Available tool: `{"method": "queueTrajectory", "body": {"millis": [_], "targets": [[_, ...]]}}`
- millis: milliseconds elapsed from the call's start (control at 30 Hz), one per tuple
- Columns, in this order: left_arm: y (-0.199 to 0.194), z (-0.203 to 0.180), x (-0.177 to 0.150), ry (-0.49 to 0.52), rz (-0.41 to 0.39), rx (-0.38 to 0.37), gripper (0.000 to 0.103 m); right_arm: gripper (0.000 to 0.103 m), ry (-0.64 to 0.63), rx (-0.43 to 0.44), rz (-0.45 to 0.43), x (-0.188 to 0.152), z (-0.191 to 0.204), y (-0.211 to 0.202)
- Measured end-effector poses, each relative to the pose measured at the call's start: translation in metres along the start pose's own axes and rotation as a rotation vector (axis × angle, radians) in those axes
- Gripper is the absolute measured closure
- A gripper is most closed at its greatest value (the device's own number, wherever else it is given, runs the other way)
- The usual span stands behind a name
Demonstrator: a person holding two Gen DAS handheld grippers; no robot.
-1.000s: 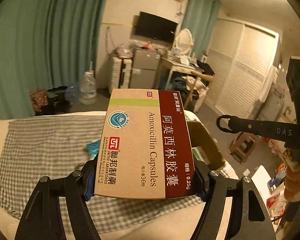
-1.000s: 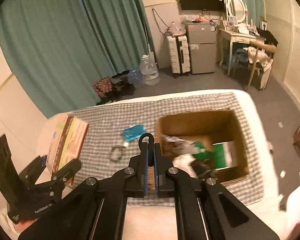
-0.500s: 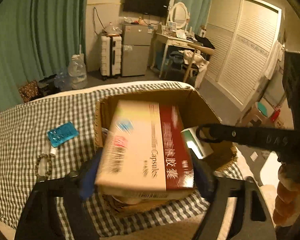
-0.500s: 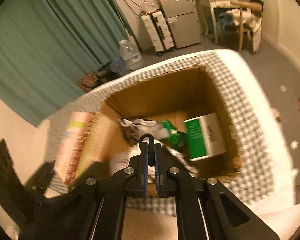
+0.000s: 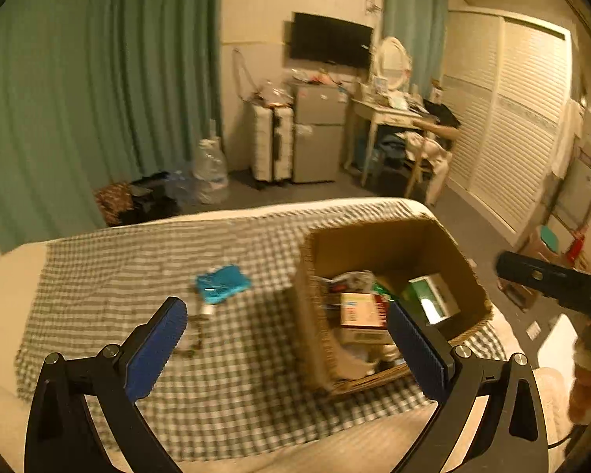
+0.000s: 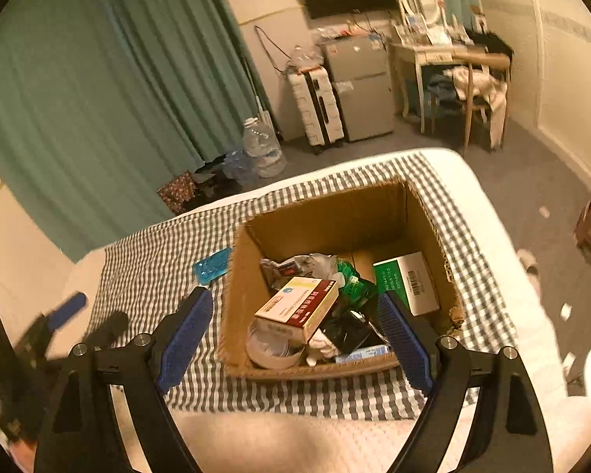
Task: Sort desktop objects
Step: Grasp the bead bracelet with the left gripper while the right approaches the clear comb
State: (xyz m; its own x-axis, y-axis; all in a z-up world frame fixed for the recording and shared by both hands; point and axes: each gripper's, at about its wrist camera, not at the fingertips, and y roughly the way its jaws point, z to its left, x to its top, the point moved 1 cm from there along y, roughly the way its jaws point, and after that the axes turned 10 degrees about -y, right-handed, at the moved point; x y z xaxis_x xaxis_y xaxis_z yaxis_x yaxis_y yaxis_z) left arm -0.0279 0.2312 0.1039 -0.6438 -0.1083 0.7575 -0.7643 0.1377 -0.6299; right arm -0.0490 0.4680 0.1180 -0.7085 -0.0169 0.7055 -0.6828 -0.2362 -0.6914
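Observation:
The cream-and-maroon amoxicillin box lies tilted on the clutter inside the brown cardboard box, free of both grippers; the left wrist view shows the medicine box there too. My left gripper hangs over the near left side of the cardboard box, its jaws opening with nothing between them. My right gripper hovers above the carton's near rim, its jaws opening, and the pads touch nothing. A blue packet lies on the checked cloth left of the carton.
The carton also holds a green-and-white box, a round white tub and crumpled wrappers. Small items lie on the cloth near the packet. The bed's edge drops off to the right; beyond stand a suitcase, a small fridge and a dressing table.
The left gripper carried the amoxicillin box over the carton, opened and let it drop inside, then drew back. The right gripper went from shut to wide open.

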Motion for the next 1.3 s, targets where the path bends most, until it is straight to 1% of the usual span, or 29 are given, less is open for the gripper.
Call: {"method": "queueTrajectory", "body": {"millis": [67, 200, 300, 400, 533, 633, 700, 733, 800, 833, 900, 933, 967, 1000, 1033, 1100, 1133, 1167, 1200, 1233, 1267, 1300], "targets": [[-0.016, 0.018, 0.002, -0.027, -0.007, 0.018, 0.000, 0.017, -0.026, 0.008, -0.001, -0.001, 0.013, -0.012], [-0.033, 0.050, 0.001, -0.064, -0.045, 0.054, 0.000, 0.017, -0.022, 0.028, 0.005, -0.001, 0.039, -0.026], [-0.034, 0.072, -0.004, -0.047, -0.064, 0.110, 0.000, 0.017, -0.060, 0.036, 0.001, 0.000, 0.062, -0.027], [-0.019, 0.097, -0.015, -0.032, -0.048, 0.153, 0.000, 0.017, -0.124, 0.035, 0.002, 0.000, 0.090, -0.017], [0.015, 0.128, -0.035, -0.033, 0.013, 0.179, 0.000, 0.017, -0.181, 0.049, -0.012, -0.008, 0.119, 0.010], [0.045, 0.150, -0.053, -0.038, 0.043, 0.216, 0.000, 0.017, -0.177, 0.097, -0.030, -0.016, 0.138, 0.040], [0.060, 0.162, -0.061, -0.048, 0.061, 0.217, 0.000, 0.017, -0.154, 0.118, -0.022, -0.020, 0.147, 0.071], [0.071, 0.170, -0.066, -0.059, 0.082, 0.215, 0.000, 0.017, -0.143, 0.114, -0.017, -0.022, 0.150, 0.084], [0.093, 0.185, -0.069, -0.107, 0.123, 0.237, 0.000, 0.017, -0.147, 0.111, -0.007, -0.026, 0.160, 0.114], [0.098, 0.190, -0.068, -0.133, 0.126, 0.246, 0.000, 0.017, -0.157, 0.089, 0.009, -0.027, 0.166, 0.130], [0.116, 0.199, -0.066, -0.184, 0.134, 0.235, 0.000, 0.017, -0.151, 0.010, 0.044, -0.027, 0.169, 0.157], [0.129, 0.200, -0.065, -0.193, 0.144, 0.233, 0.000, 0.017, -0.149, 0.000, 0.059, -0.025, 0.168, 0.169], [0.140, 0.199, -0.065, -0.185, 0.151, 0.223, 0.000, 0.017, -0.144, -0.004, 0.062, -0.023, 0.167, 0.178], [0.155, 0.195, -0.066, -0.154, 0.165, 0.212, 0.000, 0.017, -0.136, -0.005, 0.054, -0.021, 0.164, 0.186], [0.165, 0.192, -0.068, -0.127, 0.173, 0.221, 0.000, 0.017, -0.125, -0.011, 0.043, -0.019, 0.160, 0.194], [0.187, 0.186, -0.072, -0.066, 0.194, 0.221, 0.000, 0.017, -0.096, -0.055, 0.005, -0.015, 0.150, 0.205], [0.202, 0.183, -0.078, -0.030, 0.208, 0.219, 0.000, 0.017, -0.083, -0.100, -0.011, -0.013, 0.145, 0.212], [0.213, 0.182, -0.082, -0.011, 0.220, 0.223, 0.000, 0.017, -0.077, -0.124, -0.014, -0.011, 0.143, 0.217], [0.221, 0.182, -0.085, -0.004, 0.231, 0.226, 0.000, 0.017, -0.072, -0.121, -0.021, -0.011, 0.142, 0.222], [0.234, 0.185, -0.090, -0.010, 0.254, 0.212, 0.000, 0.017, -0.070, -0.122, -0.028, -0.013, 0.142, 0.226], [0.240, 0.190, -0.090, -0.027, 0.271, 0.198, 0.000, 0.017, -0.097, -0.151, -0.043, -0.016, 0.147, 0.229], [0.248, 0.197, -0.091, -0.067, 0.290, 0.183, 0.000, 0.017, -0.148, -0.188, -0.044, -0.017, 0.154, 0.232]]}}
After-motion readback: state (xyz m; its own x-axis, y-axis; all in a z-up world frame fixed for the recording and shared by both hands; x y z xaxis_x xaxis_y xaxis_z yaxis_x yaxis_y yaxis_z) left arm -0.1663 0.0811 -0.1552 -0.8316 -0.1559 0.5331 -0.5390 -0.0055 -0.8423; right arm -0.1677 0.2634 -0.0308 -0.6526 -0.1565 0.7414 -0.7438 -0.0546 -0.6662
